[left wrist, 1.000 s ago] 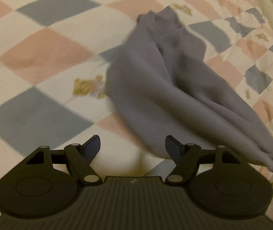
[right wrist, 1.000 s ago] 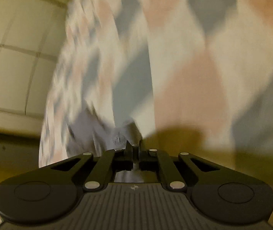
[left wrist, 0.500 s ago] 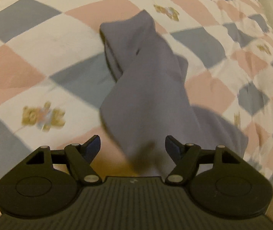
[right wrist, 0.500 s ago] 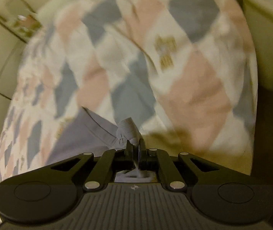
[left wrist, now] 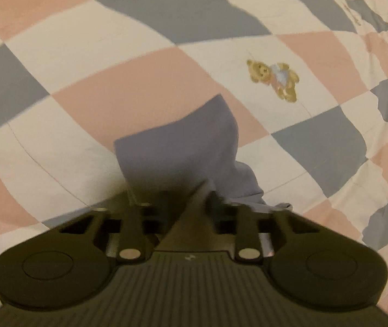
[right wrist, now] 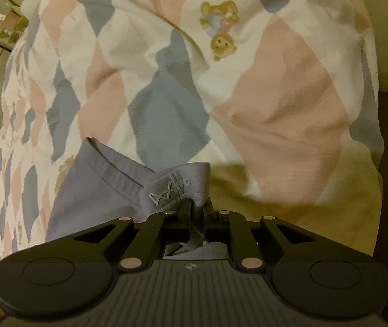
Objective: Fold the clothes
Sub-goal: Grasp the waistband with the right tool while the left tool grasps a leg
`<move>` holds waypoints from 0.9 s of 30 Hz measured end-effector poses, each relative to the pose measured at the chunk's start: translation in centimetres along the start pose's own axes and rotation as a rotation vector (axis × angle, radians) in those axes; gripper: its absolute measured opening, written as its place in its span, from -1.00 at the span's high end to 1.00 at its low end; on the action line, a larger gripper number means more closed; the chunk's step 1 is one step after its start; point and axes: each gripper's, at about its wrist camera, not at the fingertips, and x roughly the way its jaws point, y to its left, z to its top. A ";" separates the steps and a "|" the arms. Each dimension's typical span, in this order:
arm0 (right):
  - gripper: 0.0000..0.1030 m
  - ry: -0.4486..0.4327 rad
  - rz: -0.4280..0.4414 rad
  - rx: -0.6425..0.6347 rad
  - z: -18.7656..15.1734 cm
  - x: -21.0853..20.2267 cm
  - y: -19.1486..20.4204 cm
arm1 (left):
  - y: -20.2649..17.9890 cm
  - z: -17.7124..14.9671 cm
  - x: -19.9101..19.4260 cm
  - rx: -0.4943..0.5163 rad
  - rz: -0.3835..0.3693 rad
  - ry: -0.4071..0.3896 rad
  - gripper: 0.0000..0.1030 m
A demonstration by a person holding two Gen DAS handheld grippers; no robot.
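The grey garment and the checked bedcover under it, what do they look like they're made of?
Grey garment: soft matte knit, probably cotton jersey; it drapes limply, has a stitched hem, and a raised rubbery-looking logo. Checked bedcover: matte woven or quilted cloth, likely cotton, with faint stitch lines, soft wrinkles and a printed bear. Exact fibres cannot be told.

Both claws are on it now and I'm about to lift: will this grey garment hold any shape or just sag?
Probably sag: the grey garment bunches and creases where the right claw pinches its hem. It looks thin and light, draping flat onto the quilt ahead of the left claw. The soft knit seems unlikely to slip.
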 end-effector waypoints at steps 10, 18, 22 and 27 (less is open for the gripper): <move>0.67 0.005 -0.002 0.017 0.0 -0.1 -0.4 | 0.3 0.6 -0.3 0.005 -0.042 -0.004 0.88; 0.90 -0.048 0.123 0.027 1.2 -2.9 0.7 | 5.3 -5.5 -7.1 -0.011 -0.083 -0.136 0.94; 0.92 -0.075 0.186 0.033 1.7 -4.3 1.2 | 10.6 -8.8 -14.7 -0.105 -0.108 -0.263 0.95; 0.93 -0.114 0.421 -0.022 5.1 -7.6 7.2 | 16.5 -12.0 -27.3 -0.242 -0.099 -0.523 0.95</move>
